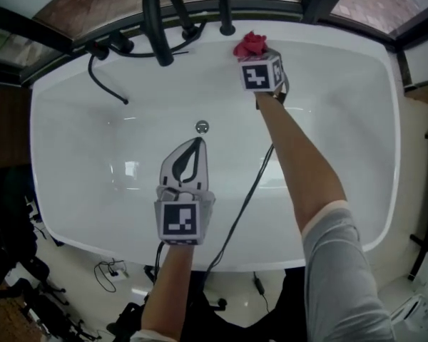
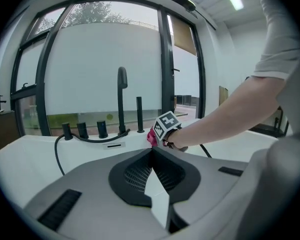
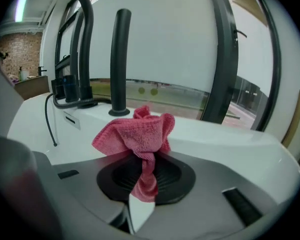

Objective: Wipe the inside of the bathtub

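Pink cloth bunches out of the right gripper, whose jaws are clamped on its twisted middle. That gripper's own view shows the pinch plainly. The head view gives only a red tuft above the marker cube, at the far rim of the white bathtub, beside a black post.

The left gripper hovers over the tub's middle near the drain. Its jaw tips meet with nothing between them, as the left gripper view confirms.

Only the head view shows the drain and the basin floor. The gripper views look level across the rim to the tall black spout and the windows. Whether the cloth touches the tub's surface cannot be told.
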Tool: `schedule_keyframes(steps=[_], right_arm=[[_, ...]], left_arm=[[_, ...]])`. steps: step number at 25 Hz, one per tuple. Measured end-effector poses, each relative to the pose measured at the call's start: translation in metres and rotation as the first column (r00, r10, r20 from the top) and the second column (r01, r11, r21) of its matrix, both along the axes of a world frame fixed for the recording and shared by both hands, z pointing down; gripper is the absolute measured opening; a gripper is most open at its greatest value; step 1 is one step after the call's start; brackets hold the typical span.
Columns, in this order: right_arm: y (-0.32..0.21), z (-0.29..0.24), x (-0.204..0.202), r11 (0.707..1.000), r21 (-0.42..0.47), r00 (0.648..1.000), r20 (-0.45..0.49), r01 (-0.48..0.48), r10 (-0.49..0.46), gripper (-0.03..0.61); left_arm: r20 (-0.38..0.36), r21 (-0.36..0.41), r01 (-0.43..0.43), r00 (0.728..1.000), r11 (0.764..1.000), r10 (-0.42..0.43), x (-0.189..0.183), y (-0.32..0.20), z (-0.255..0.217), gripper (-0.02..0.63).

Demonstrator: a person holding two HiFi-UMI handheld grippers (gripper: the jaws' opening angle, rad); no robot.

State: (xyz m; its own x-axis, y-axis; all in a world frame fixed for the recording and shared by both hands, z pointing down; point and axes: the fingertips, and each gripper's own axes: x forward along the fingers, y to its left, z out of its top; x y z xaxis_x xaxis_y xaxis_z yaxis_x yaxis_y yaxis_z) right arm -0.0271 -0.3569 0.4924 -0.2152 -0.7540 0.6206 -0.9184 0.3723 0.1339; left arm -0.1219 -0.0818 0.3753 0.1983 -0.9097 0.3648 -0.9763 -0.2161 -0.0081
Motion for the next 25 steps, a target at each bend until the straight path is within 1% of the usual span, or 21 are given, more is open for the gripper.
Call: schedule_keyframes(steps=[3,6,13,19,22,25], right_arm=[[0.003,-0.038,0.001,0.998,0.062,1.0,0.018,0.02,-0.021,0.051],[0.02,-0.072,0.002,0.995,0.087,0.998,0.027,0.052,-0.054,0.054],[0.079,-0.172,0.009,0.988,0.119,0.99,0.089,0.098,-0.109,0.057],[0.153,-0.264,0.019,0.979,0.149,0.979,0.127,0.141,-0.16,0.061],[0.203,-0.305,0.034,0.984,0.139,0.976,0.17,0.109,-0.132,0.063],[0.253,-0.354,0.065,0.991,0.118,0.972,0.215,0.068,-0.092,0.063]], left_arm=[[-0.003,-0.023,0.022,1.0,0.999,-0.022,-0.007,0.007,-0.015,0.005],[-0.017,-0.041,0.037,0.999,0.998,-0.038,-0.007,0.013,-0.037,0.006],[-0.027,-0.03,0.025,0.999,0.999,-0.026,-0.012,0.02,-0.116,0.005],[-0.018,-0.016,-0.017,1.0,1.0,0.017,-0.027,0.044,-0.18,0.006],[-0.017,-0.009,-0.061,0.998,0.998,0.061,-0.038,0.063,-0.209,0.006],[-0.005,-0.027,-0.118,0.993,0.993,0.118,-0.036,0.075,-0.24,0.006]])
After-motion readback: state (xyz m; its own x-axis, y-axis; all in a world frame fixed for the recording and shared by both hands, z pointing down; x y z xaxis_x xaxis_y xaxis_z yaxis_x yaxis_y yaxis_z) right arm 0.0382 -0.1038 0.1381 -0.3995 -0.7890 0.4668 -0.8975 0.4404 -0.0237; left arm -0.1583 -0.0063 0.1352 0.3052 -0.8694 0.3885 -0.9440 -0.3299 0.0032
